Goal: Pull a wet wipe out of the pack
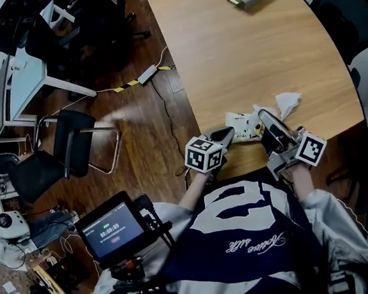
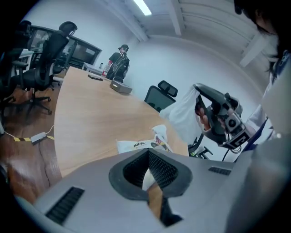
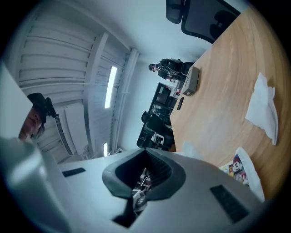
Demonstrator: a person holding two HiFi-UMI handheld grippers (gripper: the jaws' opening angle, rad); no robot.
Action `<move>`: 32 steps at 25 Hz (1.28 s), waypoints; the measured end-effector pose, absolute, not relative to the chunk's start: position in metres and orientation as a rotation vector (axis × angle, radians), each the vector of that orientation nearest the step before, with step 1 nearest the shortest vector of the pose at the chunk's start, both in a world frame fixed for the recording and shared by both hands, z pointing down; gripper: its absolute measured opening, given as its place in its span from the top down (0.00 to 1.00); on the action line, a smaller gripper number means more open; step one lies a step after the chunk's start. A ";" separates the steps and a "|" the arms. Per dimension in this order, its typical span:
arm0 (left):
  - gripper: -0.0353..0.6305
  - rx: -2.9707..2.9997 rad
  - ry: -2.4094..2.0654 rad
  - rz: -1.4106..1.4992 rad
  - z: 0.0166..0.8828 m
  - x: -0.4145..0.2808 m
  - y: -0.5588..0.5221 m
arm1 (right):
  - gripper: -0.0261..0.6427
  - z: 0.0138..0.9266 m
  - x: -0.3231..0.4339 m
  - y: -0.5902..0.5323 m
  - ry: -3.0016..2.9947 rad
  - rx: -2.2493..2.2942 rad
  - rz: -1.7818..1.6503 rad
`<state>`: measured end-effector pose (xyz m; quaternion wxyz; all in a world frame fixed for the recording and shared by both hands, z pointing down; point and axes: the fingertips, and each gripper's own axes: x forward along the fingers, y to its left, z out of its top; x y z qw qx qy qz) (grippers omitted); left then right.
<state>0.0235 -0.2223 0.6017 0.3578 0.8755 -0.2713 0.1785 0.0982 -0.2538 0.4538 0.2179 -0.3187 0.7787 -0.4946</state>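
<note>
Left claw point(image 2: 148, 151): pressed together, near the pack point(image 2: 134, 145).
Right claw point(image 3: 146, 152): pressed together, holding nothing.
Wipe point(image 1: 287, 102): on counter point(image 1: 240, 55), right of pack.

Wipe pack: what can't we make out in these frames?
Pack opening: in the head view the left gripper and right gripper overlap both ends of the wipe pack; flap state too small to tell.
Left gripper view: that gripper's body hides the pack's near side.
Right gripper view: pack cut off by gripper body and lens edge.
Whether another wipe sticks out: no view shows it.
</note>
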 end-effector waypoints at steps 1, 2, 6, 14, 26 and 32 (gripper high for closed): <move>0.94 2.259 -0.700 0.437 0.597 0.021 -0.223 | 0.96 0.456 0.097 -0.251 2.161 -0.896 -1.366; 0.94 2.260 -0.702 0.415 0.592 0.019 -0.223 | 0.96 0.458 0.096 -0.249 2.164 -0.909 -1.363; 0.94 2.275 -0.699 0.330 0.568 0.006 -0.219 | 0.96 0.463 0.090 -0.234 2.163 -0.949 -1.350; 0.94 2.331 -0.636 0.186 0.506 -0.022 -0.178 | 0.96 0.443 0.063 -0.184 2.137 -1.005 -1.288; 0.94 2.357 -0.506 0.200 0.498 -0.053 -0.086 | 0.96 0.450 0.035 -0.081 2.059 -1.146 -1.239; 0.94 2.379 -0.404 0.226 0.501 -0.039 -0.032 | 0.96 0.457 0.046 -0.015 2.024 -1.282 -1.214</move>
